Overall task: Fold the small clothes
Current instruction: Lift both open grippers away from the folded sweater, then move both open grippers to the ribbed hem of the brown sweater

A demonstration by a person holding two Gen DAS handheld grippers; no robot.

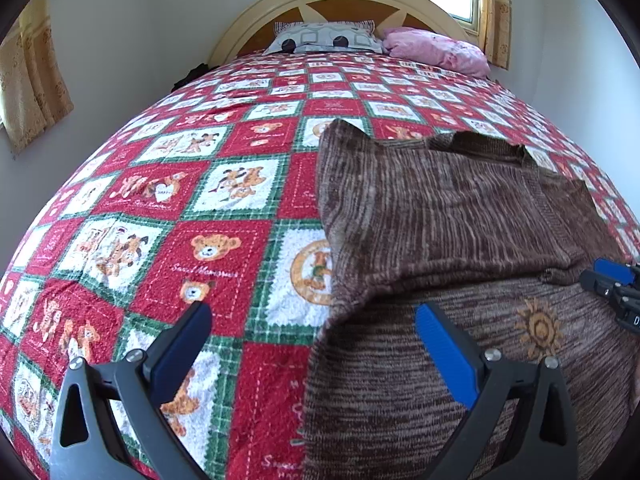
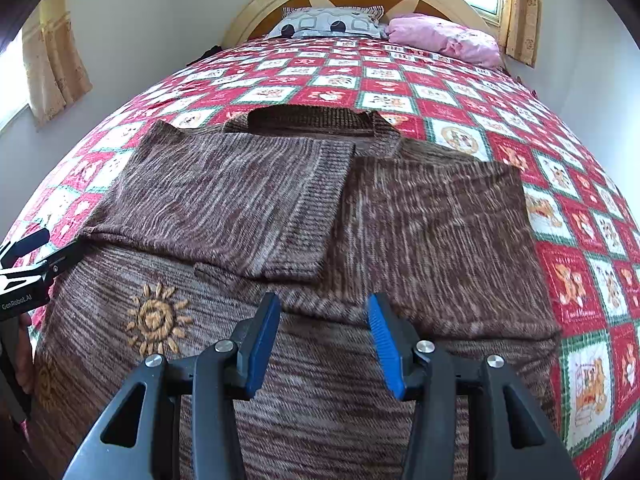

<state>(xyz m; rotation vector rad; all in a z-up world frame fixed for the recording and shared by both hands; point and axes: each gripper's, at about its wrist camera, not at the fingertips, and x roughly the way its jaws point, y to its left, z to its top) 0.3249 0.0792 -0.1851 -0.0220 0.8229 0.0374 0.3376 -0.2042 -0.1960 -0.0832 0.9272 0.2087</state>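
Both claws spread, gripping nothing: left gripper (image 1: 312, 344) straddling the near left edge of the brown sweater (image 2: 304, 208), right gripper (image 2: 324, 340) over its hem.
Sleeves look folded in across chest; next, pinch hem corners evenly, carry toward collar, keep edges square. Quilt (image 1: 168, 216) clear around; pillows (image 2: 332, 24) well apart.

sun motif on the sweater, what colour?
Orange-tan embroidered sun on the brown marled sweater; clearest in the right wrist view.

Bare bedspread (image 1: 168, 208) left of sweater (image 1: 440, 208)
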